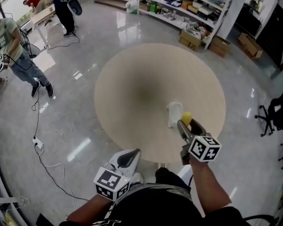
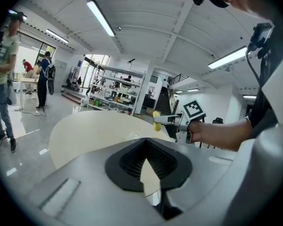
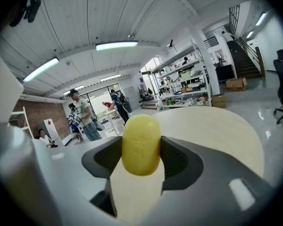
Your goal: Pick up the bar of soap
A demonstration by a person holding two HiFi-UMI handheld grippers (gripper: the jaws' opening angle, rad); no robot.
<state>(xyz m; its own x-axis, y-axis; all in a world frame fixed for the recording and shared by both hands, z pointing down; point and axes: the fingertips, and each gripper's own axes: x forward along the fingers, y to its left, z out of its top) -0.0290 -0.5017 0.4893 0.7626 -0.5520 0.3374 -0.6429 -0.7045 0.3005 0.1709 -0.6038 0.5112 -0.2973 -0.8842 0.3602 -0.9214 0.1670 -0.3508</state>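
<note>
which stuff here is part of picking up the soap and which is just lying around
Job in hand:
bar of soap, clamped in the right tongs
round table under it

Lying about:
white dish on the table
left tongs, shut and empty
shelves
cardboard boxes
floor cable

A large open workshop or lab hall was indicated by a polished grey floor [image 1: 80,60], long stocked shelving [image 1: 179,12], cardboard boxes [image 1: 220,46], a staircase [image 3: 247,66], an office chair [image 1: 276,113] (black, on castors) and a floor power strip [image 1: 37,143].
</note>
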